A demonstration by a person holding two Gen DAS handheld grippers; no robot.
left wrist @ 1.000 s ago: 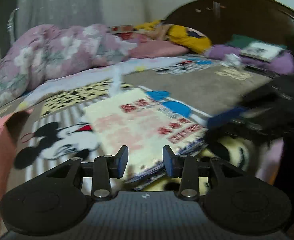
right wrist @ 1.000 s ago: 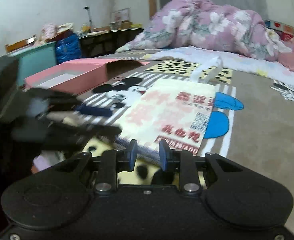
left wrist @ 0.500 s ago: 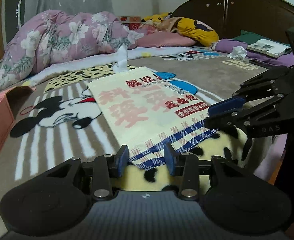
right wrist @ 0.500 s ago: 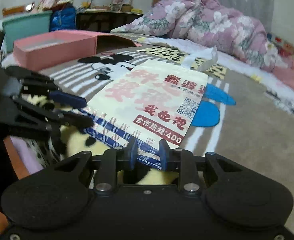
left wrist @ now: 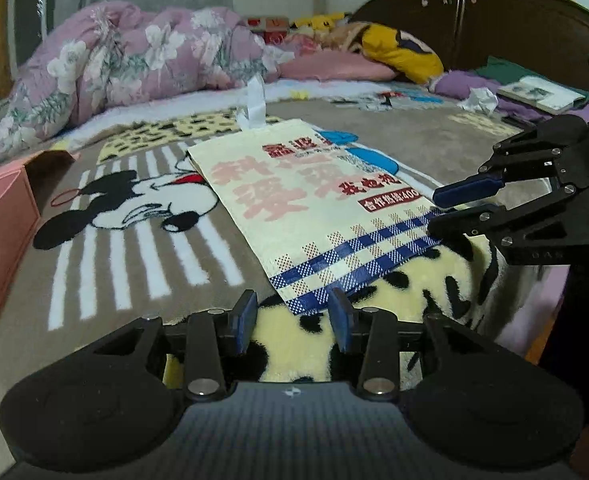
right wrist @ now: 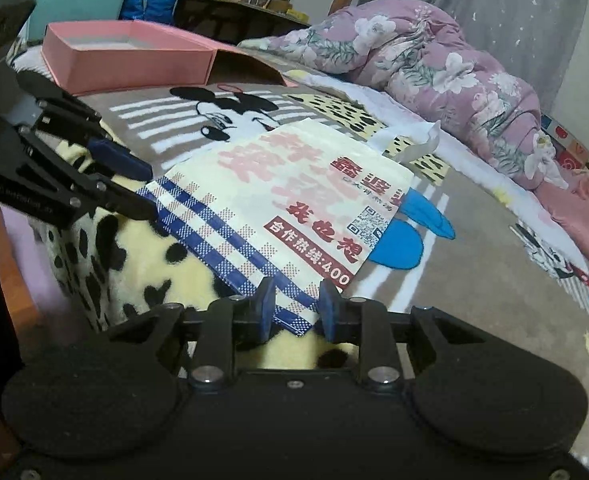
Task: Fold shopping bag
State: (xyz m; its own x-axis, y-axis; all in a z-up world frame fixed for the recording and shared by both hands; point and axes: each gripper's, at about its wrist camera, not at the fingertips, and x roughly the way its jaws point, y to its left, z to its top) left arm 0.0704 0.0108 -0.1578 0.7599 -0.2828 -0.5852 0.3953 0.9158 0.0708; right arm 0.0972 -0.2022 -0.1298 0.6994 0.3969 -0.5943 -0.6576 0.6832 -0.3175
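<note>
The shopping bag (left wrist: 306, 208) lies flat on a cartoon-print blanket (left wrist: 134, 208). It is cream with red lettering and has blue check stripes at its near end. Its white handle (left wrist: 254, 104) sticks up at the far end. My left gripper (left wrist: 292, 318) is open, and the bag's near left corner sits between its fingertips. In the right wrist view the bag (right wrist: 294, 200) runs away from me. My right gripper (right wrist: 296, 312) is open around the near right corner. Each gripper shows in the other's view: the right gripper (left wrist: 450, 208) and the left gripper (right wrist: 134, 182), both level with the striped edge.
An open pink box (right wrist: 126, 56) sits on the bed to the left of the bag. A floral quilt (left wrist: 134, 60) is heaped at the far side, with pillows and a yellow plush (left wrist: 398, 48) by the dark headboard. A book (left wrist: 538, 92) lies far right.
Both grippers have moved forward and lower toward the bag's striped near edge, so its two corners now sit between their open fingers. The bag itself has not moved.
</note>
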